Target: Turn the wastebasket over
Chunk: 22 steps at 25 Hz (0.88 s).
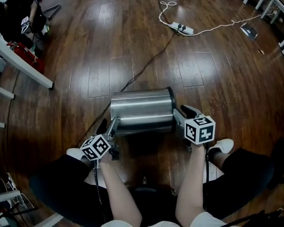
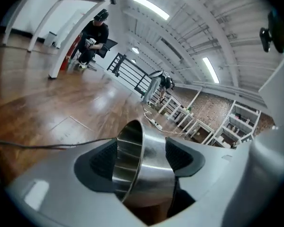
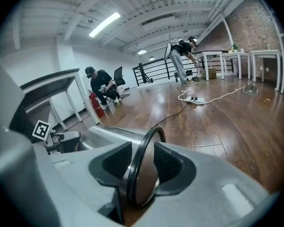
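Note:
The steel wastebasket (image 1: 142, 110) lies on its side on the wood floor in front of my knees. Its black-ringed end points right and its bare steel rim points left. My left gripper (image 1: 114, 125) is at the left end, with the steel rim (image 2: 138, 150) standing between widely spread pads (image 2: 103, 161) that do not press on it. My right gripper (image 1: 180, 113) is at the right end. There the black ring (image 3: 141, 167) sits between the pads (image 3: 166, 161), with a gap showing on the right side.
A black cable (image 1: 144, 67) runs across the floor from the basket toward a white power strip (image 1: 182, 28). A white table leg (image 1: 23, 66) and a seated person (image 1: 14, 15) are at the far left. My shoes (image 1: 223, 145) flank the basket.

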{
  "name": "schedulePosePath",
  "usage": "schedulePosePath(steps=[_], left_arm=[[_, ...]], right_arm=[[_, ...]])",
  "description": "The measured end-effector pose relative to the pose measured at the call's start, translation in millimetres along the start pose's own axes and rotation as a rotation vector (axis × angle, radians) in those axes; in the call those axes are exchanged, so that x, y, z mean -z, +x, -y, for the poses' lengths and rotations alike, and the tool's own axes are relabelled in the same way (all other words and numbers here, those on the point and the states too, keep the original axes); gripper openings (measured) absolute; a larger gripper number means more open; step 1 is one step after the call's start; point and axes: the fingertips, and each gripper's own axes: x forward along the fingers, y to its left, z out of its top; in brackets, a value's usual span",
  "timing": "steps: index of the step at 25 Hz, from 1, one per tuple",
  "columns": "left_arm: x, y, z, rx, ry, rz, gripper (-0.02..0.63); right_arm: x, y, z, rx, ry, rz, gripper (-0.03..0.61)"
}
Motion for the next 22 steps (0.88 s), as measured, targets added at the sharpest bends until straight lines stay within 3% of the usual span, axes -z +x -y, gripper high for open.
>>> schedulePosePath(steps=[3,9,12,16,19,22], left_arm=[[7,-3,-11,0.004,-0.049,0.002,0.297],[8,0,7,0.08,-0.02,-0.022,0.111],[8,-1,11,0.049,0.068,-0.081,0.096],[3,-1,28,0.01,0.13,-0.115,0.086],[-9,0,74,0.065,0.249,-0.105,0.077],[-25,5,128,0.13,0.39,-0.091,0.072]], right_arm=[[13,1,-5,-0.024,0.015,-0.039,0.127],[29,5,-3,-0.004,-0.005,-0.066,0.112],[27,7,-8,-0.041,0.04,-0.039,0.048],[26,5,4,-0.026,0.11,0.002,0.041],[34,-11,26,0.012,0.136,0.011,0.043],[48,-20,48,0.031,0.237,0.035,0.043]])
